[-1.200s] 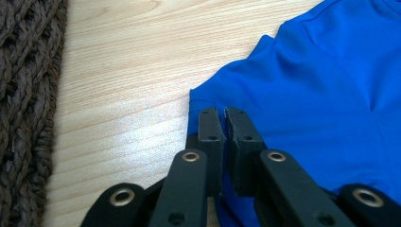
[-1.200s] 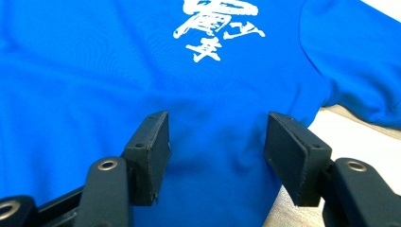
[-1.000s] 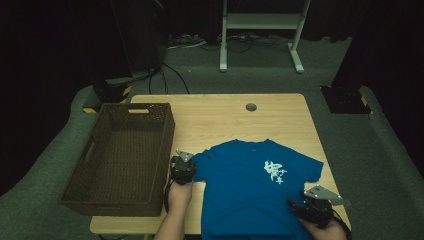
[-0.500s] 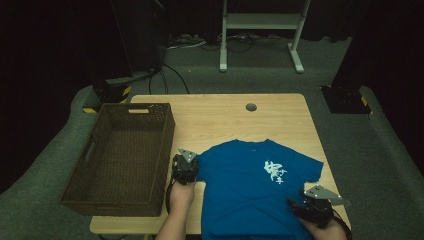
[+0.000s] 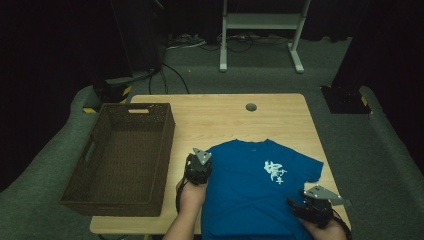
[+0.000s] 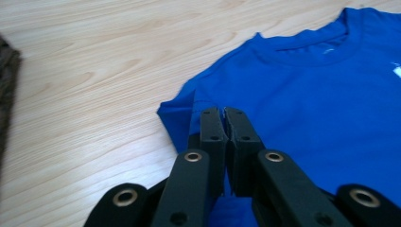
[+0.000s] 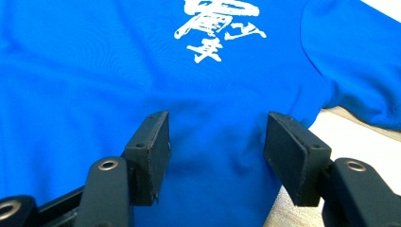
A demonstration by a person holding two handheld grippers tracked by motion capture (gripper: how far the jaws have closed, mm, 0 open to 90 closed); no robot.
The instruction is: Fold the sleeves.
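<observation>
A blue T-shirt (image 5: 255, 185) lies flat on the wooden table (image 5: 220, 117), front up, with a white print (image 5: 274, 171) on the chest and its collar pointing away from the person. Its lower part reaches the near edge of the table.

The left gripper (image 5: 198, 167) sits at the shirt's left sleeve, just beside the brown woven basket (image 5: 122, 155) that stands on the left part of the table. In the left gripper view its jaws are pressed together, and blue cloth of the sleeve (image 6: 182, 116) lies right at and under the tips; the sleeve edge is bunched there and seems pinched between them, though the exact bite is hard to see.

The right gripper (image 5: 311, 205) is low on the shirt's right side, near the table's near right corner. In the right gripper view its jaws stand wide apart, resting on or just above the cloth (image 7: 213, 137) below the white print (image 7: 217, 28). Nothing is between them but the flat shirt surface. The right sleeve (image 7: 359, 71) lies beyond the right-hand jaw, with bare table (image 7: 359, 137) beneath it.
</observation>
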